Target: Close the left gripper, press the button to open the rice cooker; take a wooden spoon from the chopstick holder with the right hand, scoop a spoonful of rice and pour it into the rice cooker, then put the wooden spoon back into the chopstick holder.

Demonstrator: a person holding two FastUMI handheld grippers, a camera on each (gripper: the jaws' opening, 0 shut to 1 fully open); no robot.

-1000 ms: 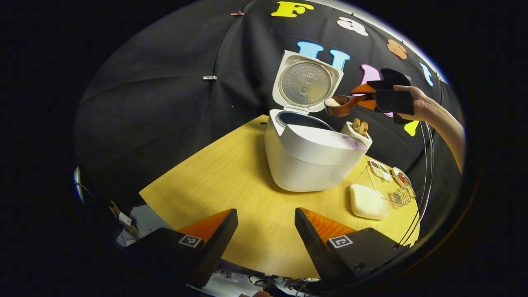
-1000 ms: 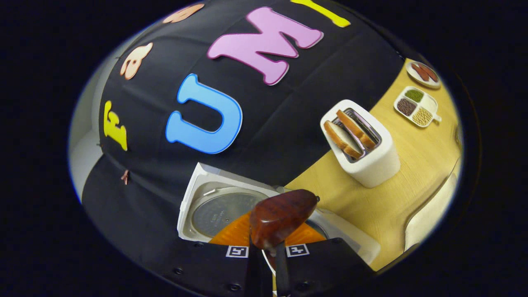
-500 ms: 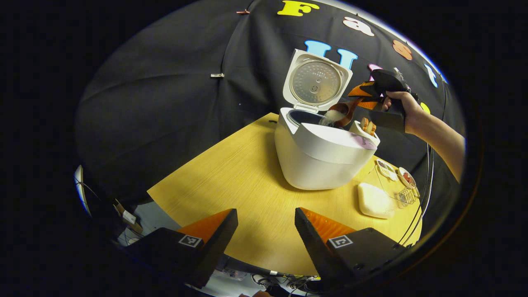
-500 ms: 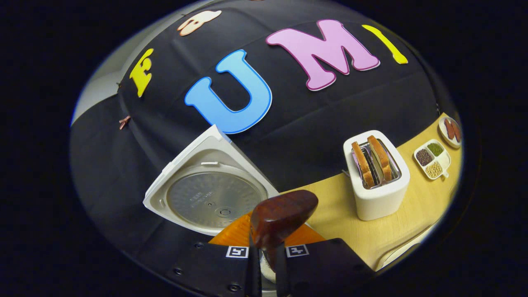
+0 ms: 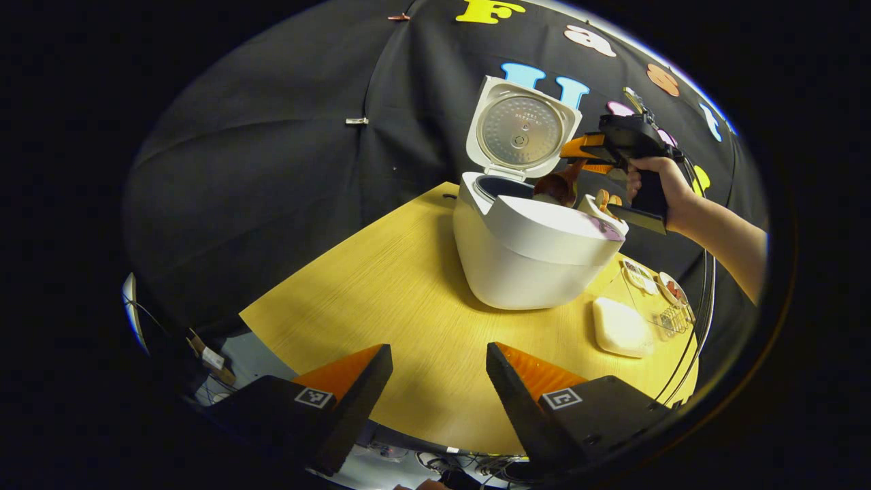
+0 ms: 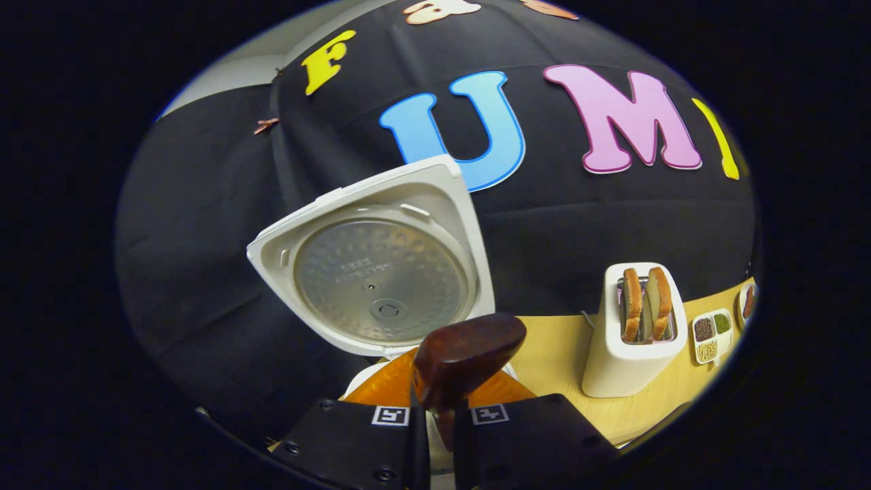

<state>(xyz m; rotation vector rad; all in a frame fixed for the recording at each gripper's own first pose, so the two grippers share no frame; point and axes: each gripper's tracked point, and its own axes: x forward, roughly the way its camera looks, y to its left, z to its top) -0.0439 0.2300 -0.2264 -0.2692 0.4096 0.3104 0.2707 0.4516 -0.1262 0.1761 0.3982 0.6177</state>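
Left tongs point(image 5: 439, 381): fingers spread, holding nothing, parked low over the near edge of the yellow surface point(image 5: 381, 286). Judging by the lid, its button job is done, so it stays out of the way.

Rice cooker point(image 5: 534, 255) sits mid-surface, lid point(image 5: 522, 131) standing upright at the back, pot mouth exposed. That leaves room to reach in from the right side.

Wooden spoon point(image 5: 558, 189) is tipped bowl-down just above the pot's rim, at its right edge. Looks like the pour step; I can't tell whether any rice is left in the bowl.

Right tongs point(image 5: 584, 153) reach in from the right, a hand point(image 5: 656, 187) on the grip. In the right gripper view, the right tongs point(image 6: 439, 425) are pressed together on the spoon handle, spoon back point(image 6: 466, 357) toward the camera, with the lid point(image 6: 381, 265) just beyond it.

Toaster point(image 6: 636, 333) with 2 slices stands right of the cooker, sectioned dish point(image 6: 711, 333) further right.

Chopstick holder not identifiable here. Return step not yet done.
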